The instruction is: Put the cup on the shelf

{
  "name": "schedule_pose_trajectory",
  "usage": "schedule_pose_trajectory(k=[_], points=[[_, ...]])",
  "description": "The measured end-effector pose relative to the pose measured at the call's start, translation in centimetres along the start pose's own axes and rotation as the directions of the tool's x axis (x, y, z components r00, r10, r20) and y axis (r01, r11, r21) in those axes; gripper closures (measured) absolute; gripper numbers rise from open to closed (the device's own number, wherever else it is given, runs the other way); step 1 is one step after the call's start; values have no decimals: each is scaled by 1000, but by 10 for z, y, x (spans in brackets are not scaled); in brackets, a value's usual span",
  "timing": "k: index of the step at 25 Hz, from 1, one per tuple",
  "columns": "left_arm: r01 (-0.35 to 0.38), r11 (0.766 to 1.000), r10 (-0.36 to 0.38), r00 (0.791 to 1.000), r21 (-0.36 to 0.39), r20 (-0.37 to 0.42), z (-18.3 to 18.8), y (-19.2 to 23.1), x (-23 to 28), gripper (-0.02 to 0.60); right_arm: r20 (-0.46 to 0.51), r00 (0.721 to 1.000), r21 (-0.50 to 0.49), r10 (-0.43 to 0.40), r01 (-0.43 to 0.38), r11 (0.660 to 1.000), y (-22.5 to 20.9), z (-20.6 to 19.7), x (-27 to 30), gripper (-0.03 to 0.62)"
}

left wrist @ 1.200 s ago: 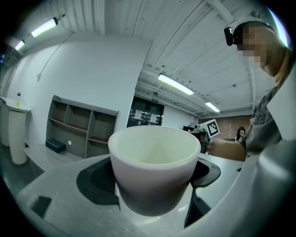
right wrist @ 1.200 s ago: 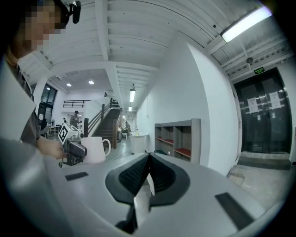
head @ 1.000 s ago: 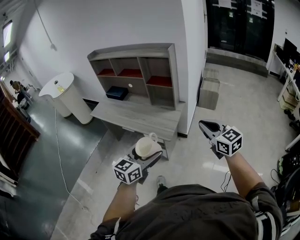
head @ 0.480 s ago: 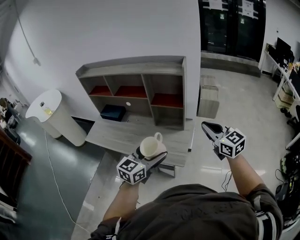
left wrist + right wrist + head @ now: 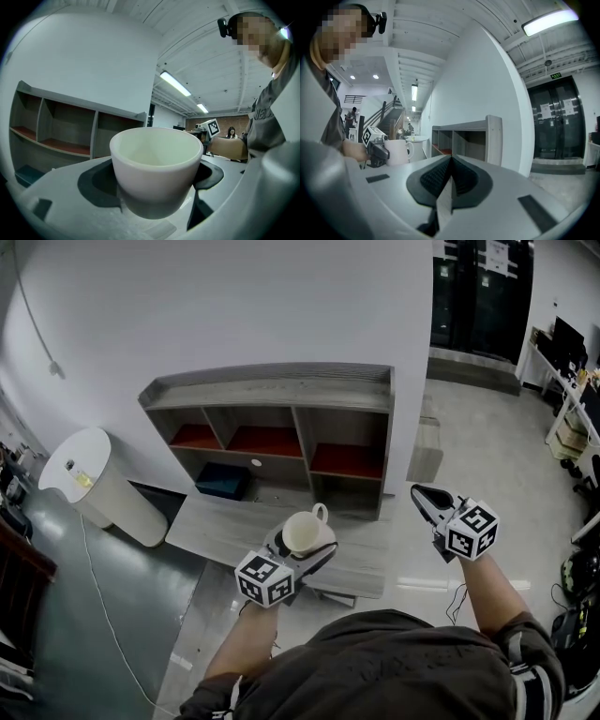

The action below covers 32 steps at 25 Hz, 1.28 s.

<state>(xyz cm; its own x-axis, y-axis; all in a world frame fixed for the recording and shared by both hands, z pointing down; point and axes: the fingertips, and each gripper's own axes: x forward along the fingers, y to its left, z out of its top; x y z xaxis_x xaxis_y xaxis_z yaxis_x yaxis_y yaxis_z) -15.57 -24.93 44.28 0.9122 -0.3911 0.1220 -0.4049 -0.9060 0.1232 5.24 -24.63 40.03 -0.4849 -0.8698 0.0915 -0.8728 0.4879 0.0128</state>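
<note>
1. Nearest the head camera are the person's two forearms, reaching forward from a grey top (image 5: pixel 403 662).
2. The left gripper (image 5: pixel 298 546) pinches a white cup (image 5: pixel 302 532), with one jaw on either side of its lower wall. In the left gripper view the cup (image 5: pixel 157 161) stands upright between the dark pads, mouth up and with nothing inside. Its handle (image 5: pixel 320 512) points away from the person, toward the shelf.
3. From the head view the cup is held in the air over the front part of the worktop (image 5: pixel 225 526), touching neither it nor the shelf.
4. The right gripper (image 5: pixel 422 493) is held out to the right, well apart from the cup. Its ribbed jaws are pressed together with nothing between them, as the right gripper view (image 5: pixel 449 176) shows plainly.
5. The grey wood worktop lies below the grippers, running up to the foot of the shelf.
6. The shelf (image 5: pixel 272 395) stands against the white wall. It has three upper compartments with red floors and an open lower level.
7. A dark blue thing (image 5: pixel 223 481), probably a box, sits at the left of the lower level.
8. Left of the shelf stands a white round pedestal (image 5: pixel 94 484) on the glossy floor. At the far right are dark doors (image 5: pixel 478 287).
</note>
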Motion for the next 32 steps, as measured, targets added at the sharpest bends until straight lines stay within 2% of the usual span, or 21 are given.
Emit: schedule_pose_trajectory(k=[4,10,14,18,20,25,32], points=[[-12,1000,11,1000,-5,-11,2,22,25,160,-2,1000,9,9,-9,1000,-27,-5,18,602],[-59,998,58,998,-5,-23,5,36,77,160,-12,998,30,67,-67,997,-85,-18,35,602],[-160,987,160,987,-17,-18,9,48,121,160,-8,986,51,166,-166,985,-131,-25,43,602],[-261,964,261,965,-49,-16,13,61,168,160,-24,962,78,273,-270,960,-179,-37,48,602],[-302,951,301,953,-63,-20,15,71,186,160,-25,954,83,300,-297,951,-202,-40,50,602],[-354,934,351,934,-47,-63,7,103,209,160,-11,954,98,299,-296,950,-235,-51,67,602],[-298,954,294,950,-23,-109,-5,135,219,160,-19,979,61,202,-200,978,-233,-58,84,602]])
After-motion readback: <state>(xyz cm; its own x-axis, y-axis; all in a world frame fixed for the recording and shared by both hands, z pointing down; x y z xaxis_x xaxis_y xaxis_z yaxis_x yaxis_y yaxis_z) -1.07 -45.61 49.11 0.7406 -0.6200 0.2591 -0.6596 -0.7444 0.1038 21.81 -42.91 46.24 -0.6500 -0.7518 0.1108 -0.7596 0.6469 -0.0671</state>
